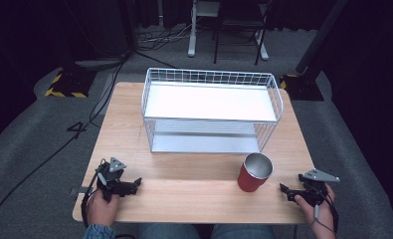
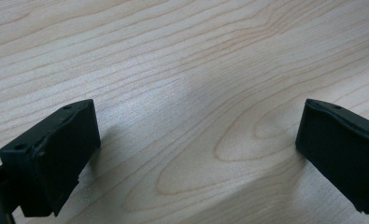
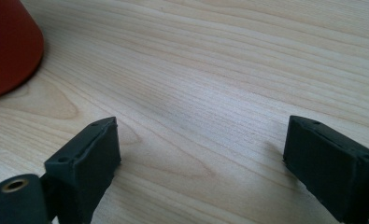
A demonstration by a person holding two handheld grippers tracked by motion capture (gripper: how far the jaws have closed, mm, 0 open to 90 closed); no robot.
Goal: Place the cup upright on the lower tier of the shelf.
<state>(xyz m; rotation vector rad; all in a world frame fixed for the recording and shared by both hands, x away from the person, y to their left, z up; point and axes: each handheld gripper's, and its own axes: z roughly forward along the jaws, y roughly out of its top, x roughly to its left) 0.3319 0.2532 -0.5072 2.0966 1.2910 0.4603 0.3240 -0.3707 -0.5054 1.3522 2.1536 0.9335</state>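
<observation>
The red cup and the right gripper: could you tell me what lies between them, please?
Nothing: bare wooden table separates the red cup from the right gripper, as the high view shows.

I see a wooden table (image 1: 134, 114) in the middle of the frame, with light wood lines on it. Under it lies a grey carpet floor (image 1: 30, 134). Black cables (image 1: 45, 159) run over the floor at the left. At the upper left sits a black stand foot with yellow and black stripes (image 1: 64, 84). At the top middle are white table legs (image 1: 192, 35) and dark chair legs (image 1: 236, 37). The back of the room is very dark
</observation>
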